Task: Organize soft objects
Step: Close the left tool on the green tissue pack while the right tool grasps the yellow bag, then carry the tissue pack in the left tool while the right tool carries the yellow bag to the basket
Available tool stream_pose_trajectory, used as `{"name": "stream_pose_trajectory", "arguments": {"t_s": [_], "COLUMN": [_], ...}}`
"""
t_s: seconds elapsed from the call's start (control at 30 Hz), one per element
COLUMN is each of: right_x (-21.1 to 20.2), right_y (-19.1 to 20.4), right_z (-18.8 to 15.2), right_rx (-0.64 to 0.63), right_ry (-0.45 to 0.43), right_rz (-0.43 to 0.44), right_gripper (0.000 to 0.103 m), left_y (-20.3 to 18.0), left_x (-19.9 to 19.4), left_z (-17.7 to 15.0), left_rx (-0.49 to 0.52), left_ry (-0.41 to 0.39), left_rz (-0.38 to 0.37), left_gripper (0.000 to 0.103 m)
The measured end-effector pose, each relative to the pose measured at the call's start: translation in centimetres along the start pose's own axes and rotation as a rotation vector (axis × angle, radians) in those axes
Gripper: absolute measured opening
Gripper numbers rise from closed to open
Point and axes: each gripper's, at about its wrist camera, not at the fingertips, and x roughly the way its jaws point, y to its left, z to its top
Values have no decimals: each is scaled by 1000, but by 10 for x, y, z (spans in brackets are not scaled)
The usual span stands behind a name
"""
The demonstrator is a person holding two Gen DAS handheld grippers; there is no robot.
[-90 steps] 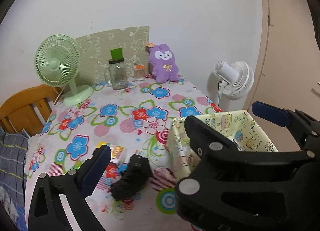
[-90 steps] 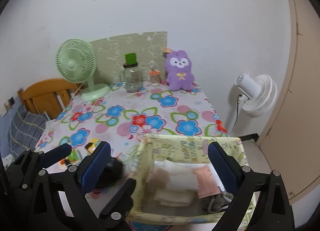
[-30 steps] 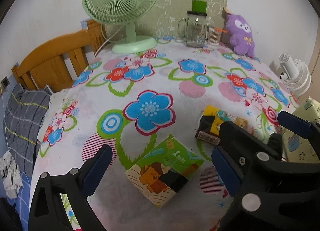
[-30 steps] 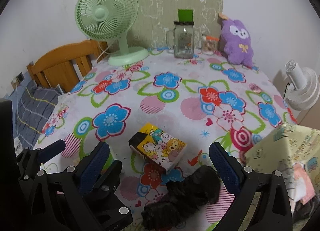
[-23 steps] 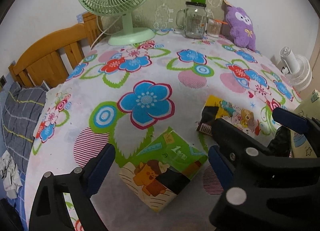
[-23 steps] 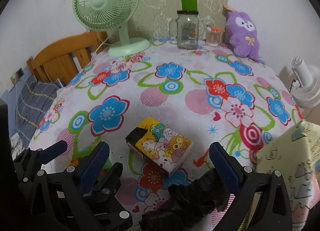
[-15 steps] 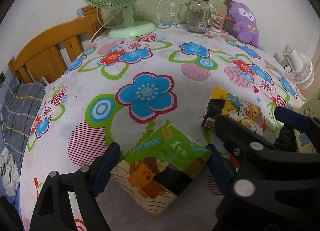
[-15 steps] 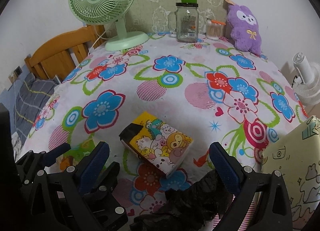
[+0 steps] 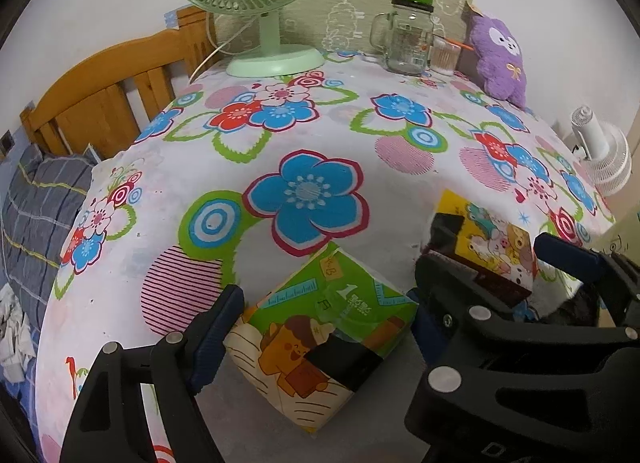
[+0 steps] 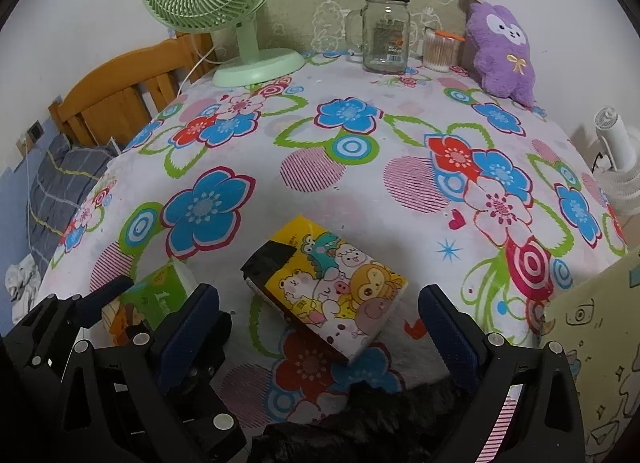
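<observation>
L hand-held gripper point(image 9: 324, 327) is straddling the green pack point(image 9: 320, 331) at 6 o'clock on the desk point(image 9: 400, 191). Its jaws have just been closing, the pack sitting between them. The L pad point(image 9: 218, 333) is touching the pack's L corner; the R pad is mostly hidden behind the other gripper's black frame, so can't tell if it's pressing. The pack is lying flat on the floral cloth, not lifted.

R hand-held gripper point(image 10: 320, 327) is hanging wide open over the yellow pack point(image 10: 326, 295), w/ both blue pads well clear of it and nothing held. The yellow pack is lying at 5 o'clock from the green one in the L wrist view, just beside it, tilted diagonally. A black cloth point(image 10: 360, 423) is bunching at 6 o'clock under the R gripper, near the yellow pack's lower corner. The fabric bin point(image 10: 592, 363) is showing at 4 o'clock at the desk edge.

Far side of the desk: green fan point(image 9: 256, 3) at 11 o'clock, jar point(image 9: 408, 39) at 12, cotton-swab cup point(image 9: 442, 57) just beside it, purple plush point(image 9: 500, 59) at 1 o'clock. White fan point(image 9: 600, 151) is standing off the desk at 3 o'clock. Wooden headboard point(image 9: 112, 99) and grey bedding point(image 9: 36, 207) are sitting at 9 o'clock.
</observation>
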Motion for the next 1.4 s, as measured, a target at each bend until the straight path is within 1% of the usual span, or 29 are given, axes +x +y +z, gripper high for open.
{"name": "stream_pose_trajectory", "arguments": {"t_s": [0.3,0.37,0.4,0.47,0.5,0.73,1.4], "right_x": [12,14,15,16,17,13,-51], "right_y": [3,4,4,5,6,4,-11], "right_z": [6,6,7,7,7,4,-3], "right_rx": [13,11,9,6,6,14,24], "right_ry": [17,19,20,23,26,15,-96], "right_rz": [19,10,9,12,13,12,-23], "right_gripper": [101,101,100,92,90,87,86], "left_y": [2,2,1,0,-1,-5,-30], "left_x": [4,5,5,6,6,3,-47], "left_z": [4,4,4,4,3,3,0], "left_rx": [-14,-11,-7,3,6,14,32], "left_ry": [1,0,1,1,0,-4,-98], "left_rz": [5,9,11,11,12,1,-11], "left_gripper": [84,84,84,84,84,84,83]}}
